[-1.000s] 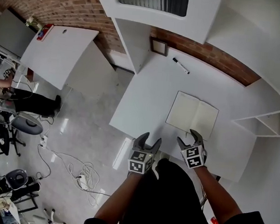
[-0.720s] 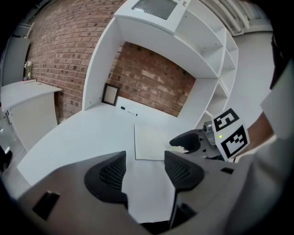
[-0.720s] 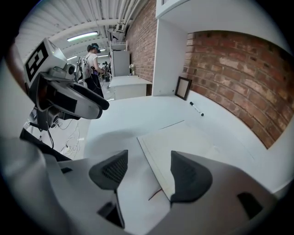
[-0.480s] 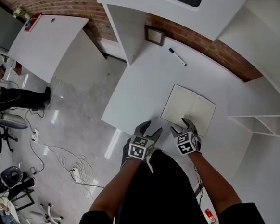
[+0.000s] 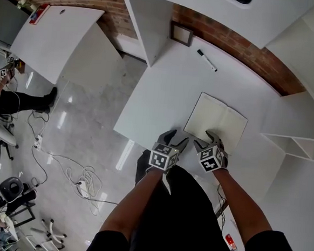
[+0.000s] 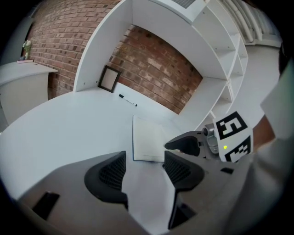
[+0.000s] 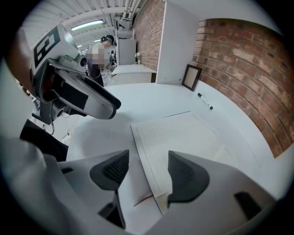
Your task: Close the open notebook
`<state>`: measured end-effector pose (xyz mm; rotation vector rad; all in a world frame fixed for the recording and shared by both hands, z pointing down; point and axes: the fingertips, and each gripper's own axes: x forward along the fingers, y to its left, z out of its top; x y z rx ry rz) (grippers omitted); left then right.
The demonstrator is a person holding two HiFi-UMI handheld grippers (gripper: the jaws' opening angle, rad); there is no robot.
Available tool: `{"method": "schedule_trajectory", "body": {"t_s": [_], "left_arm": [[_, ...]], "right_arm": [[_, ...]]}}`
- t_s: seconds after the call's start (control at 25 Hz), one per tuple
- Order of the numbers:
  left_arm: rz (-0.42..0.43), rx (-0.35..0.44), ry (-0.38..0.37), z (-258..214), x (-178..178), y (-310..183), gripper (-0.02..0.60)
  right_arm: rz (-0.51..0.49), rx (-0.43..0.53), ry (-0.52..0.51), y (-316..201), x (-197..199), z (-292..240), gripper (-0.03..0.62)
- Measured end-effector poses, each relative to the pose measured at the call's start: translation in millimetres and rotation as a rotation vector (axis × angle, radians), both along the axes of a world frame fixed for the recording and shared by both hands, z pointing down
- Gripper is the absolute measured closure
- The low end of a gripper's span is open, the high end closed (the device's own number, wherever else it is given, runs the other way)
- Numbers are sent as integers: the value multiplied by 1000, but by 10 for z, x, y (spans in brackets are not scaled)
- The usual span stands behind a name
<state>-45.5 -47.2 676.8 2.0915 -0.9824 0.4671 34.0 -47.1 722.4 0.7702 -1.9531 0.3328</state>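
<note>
Head view is showing the left gripper hovering over the near edge of the white table, just left of the open, cream-paged notebook. Left gripper view is showing its two dark ribbed jaws standing apart, with only bare tabletop between them. Just to the right, the right gripper is hanging over the notebook's near-left corner. Its jaws are likewise spread, and the left page edge is running up between them, with a thin red ribbon trailing out below. Whether a jaw is touching paper I cannot tell. The notebook is lying flat and open by the table's near edge, well apart from the black marker pen at the far edge. The step in hand is looking like the approach to the left cover. Next, the right gripper is probably needing to catch that left edge and swing it over the spine onto the right page.
</note>
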Motion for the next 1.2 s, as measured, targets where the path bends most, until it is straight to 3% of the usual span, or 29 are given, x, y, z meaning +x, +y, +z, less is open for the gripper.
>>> {"method": "schedule_trajectory", "body": {"t_s": [0.2, 0.52, 0.68, 0.72, 1.2], "left_arm": [[-28, -46, 67, 30, 81, -93, 337], [23, -89, 98, 116, 228, -97, 337], [0, -99, 86, 177, 234, -146, 337], [-11, -103, 78, 191, 222, -164, 337], [-58, -166, -6, 377, 265, -247, 334]], "right_arm": [[-21, 6, 14, -37, -9, 45, 353], [-87, 34, 17, -36, -30, 61, 358], [-72, 8, -10, -62, -11, 81, 365], [-71, 9, -9, -77, -6, 80, 402], [-177, 40, -45, -82, -31, 87, 441]]}}
